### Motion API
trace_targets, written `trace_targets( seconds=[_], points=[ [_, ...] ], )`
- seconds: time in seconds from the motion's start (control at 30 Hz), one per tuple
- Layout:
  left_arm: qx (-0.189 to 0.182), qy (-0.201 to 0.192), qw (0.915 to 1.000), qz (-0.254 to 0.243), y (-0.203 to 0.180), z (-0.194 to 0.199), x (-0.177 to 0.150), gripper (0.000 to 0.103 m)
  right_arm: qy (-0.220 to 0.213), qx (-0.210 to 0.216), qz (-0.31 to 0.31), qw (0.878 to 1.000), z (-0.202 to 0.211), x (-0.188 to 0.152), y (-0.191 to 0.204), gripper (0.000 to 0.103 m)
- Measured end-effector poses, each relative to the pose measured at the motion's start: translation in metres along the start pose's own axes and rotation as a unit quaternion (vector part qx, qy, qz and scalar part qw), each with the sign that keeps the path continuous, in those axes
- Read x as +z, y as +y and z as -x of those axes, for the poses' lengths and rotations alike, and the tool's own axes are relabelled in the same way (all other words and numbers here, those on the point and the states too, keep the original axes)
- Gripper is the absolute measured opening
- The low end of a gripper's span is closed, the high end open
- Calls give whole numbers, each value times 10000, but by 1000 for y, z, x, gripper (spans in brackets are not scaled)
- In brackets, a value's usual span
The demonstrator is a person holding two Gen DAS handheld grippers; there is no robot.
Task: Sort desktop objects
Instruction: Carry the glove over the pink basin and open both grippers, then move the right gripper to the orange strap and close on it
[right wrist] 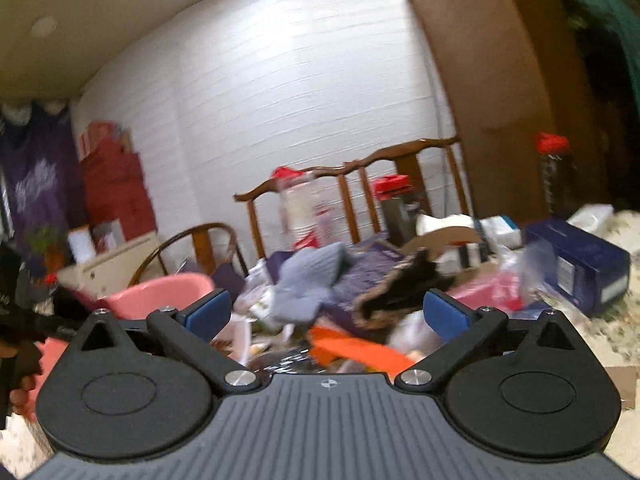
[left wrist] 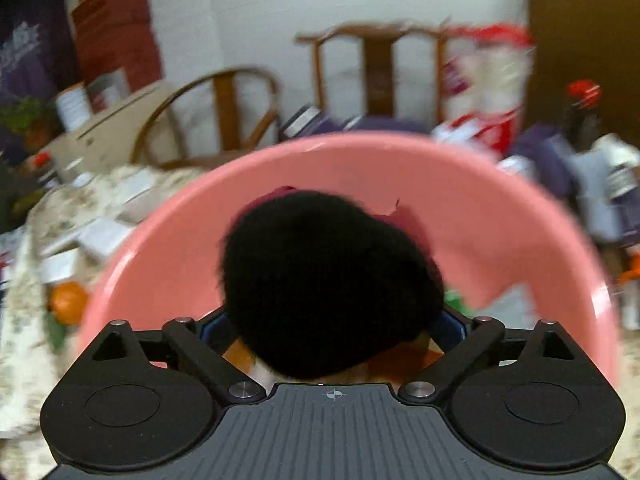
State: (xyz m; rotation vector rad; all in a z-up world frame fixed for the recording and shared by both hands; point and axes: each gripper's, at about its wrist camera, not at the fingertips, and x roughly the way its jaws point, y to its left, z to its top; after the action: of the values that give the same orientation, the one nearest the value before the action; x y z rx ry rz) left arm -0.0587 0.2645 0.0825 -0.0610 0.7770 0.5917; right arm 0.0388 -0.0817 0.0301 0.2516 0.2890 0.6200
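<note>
A pink basin (left wrist: 500,216) fills the left wrist view. A black fluffy thing (left wrist: 328,280) lies in it with a maroon piece (left wrist: 408,220) behind. My left gripper (left wrist: 332,322) stands wide over the basin, its blue pads (left wrist: 454,322) just outside the fluffy thing's sides. In the right wrist view my right gripper (right wrist: 326,312) is open with nothing between its pads. It faces a blurred heap: a grey knitted item (right wrist: 312,276), a dark fur-edged item (right wrist: 400,288) and an orange thing (right wrist: 352,348). The pink basin (right wrist: 160,292) shows at the left.
Wooden chairs (right wrist: 360,172) stand behind the cluttered table. A blue box (right wrist: 580,268) lies at the right and a red-lidded jar (right wrist: 554,172) behind it. An orange fruit (left wrist: 70,302) sits left of the basin. A hand (right wrist: 18,392) shows at the far left.
</note>
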Motion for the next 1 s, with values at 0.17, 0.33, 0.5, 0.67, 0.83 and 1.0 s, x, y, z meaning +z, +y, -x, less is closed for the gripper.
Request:
trace_targets(
  seconds=[0.17,0.33,0.5,0.67,0.83,1.0],
  points=[
    [451,279,9976,443,42,-17,4,97,64,-98,-70,9999,3,14,-22,102],
    [-653,-208,9961,547,46,27,-13,97,73,-385,-132,9991,4,20,-42,102],
    [-1099,-1041,9884,-98,13,87,-32,100,371,-681,166,9969,-6,16,-52,102],
    [-1714,-1748,9684,-477,-45,132,-47,103,1396,-385,1029,9841,-30,1,-48,102],
    [-2285,-1891,9505,-926,-120,136,-54,103,2094,-88,995,9727,-52,-16,-54,102],
    [-2677,-1654,9455,-835,-177,98,-65,103,2129,-352,896,9723,-60,-28,-53,102]
  ],
)
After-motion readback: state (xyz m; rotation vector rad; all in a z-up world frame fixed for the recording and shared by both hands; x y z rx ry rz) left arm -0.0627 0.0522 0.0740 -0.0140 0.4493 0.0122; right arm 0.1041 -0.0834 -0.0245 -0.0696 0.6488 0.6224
